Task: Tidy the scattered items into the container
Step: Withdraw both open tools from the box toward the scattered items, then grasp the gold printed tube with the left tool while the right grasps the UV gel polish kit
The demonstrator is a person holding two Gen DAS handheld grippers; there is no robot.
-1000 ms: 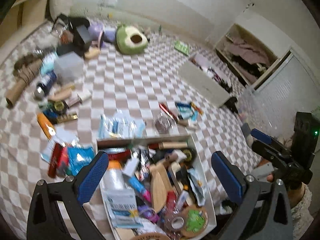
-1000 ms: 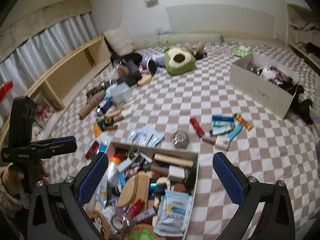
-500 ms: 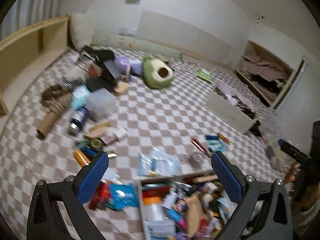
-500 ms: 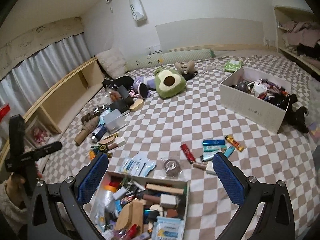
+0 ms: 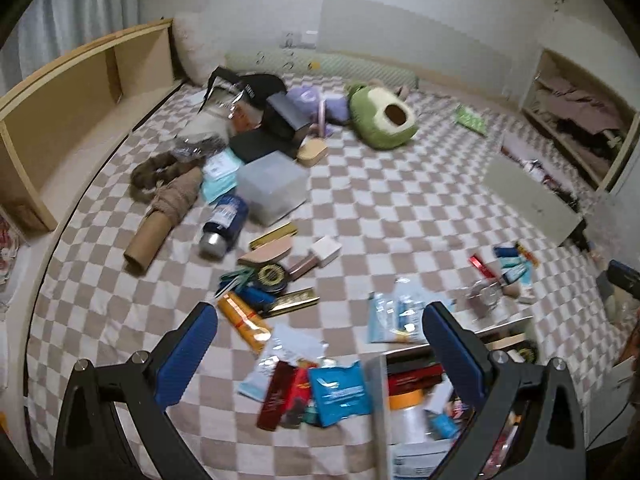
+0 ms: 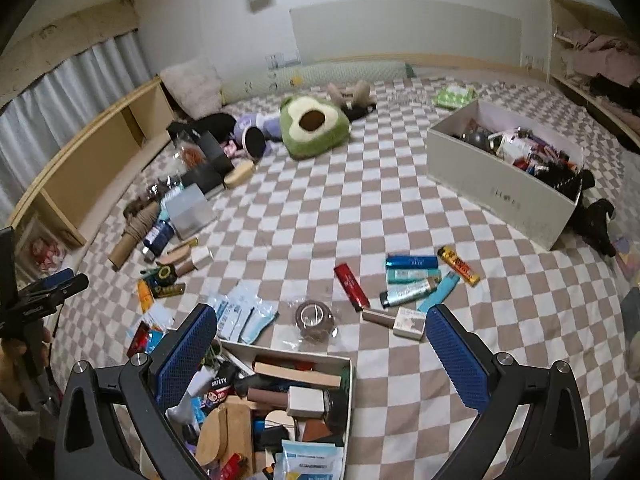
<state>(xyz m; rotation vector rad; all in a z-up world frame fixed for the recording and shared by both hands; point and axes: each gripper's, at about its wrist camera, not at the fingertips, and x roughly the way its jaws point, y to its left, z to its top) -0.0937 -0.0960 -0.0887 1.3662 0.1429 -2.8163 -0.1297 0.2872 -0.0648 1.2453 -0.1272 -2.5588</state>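
Both grippers are spread wide with nothing between their blue pads. The left gripper (image 5: 320, 344) hangs above the checkered bed cover (image 5: 400, 208), over a heap of packets (image 5: 316, 384) just left of the container. The right gripper (image 6: 322, 356) hovers over the container (image 6: 348, 364), a white box at the near edge that is already crowded with small things.

Much is left. Just beyond the box lie a roll of tape (image 6: 315, 319), flat sachets (image 6: 244, 316) and a cluster of lighters and tubes (image 6: 416, 280). Farther left sit a cardboard tube (image 5: 150, 240), a dark bottle (image 5: 225, 224) and a clear plastic box (image 5: 276, 186). A second filled box (image 6: 500, 184) stands well apart on the right.

Compared with a second ago, both cameras look farther out across the bed, and the container sits lower in each view.
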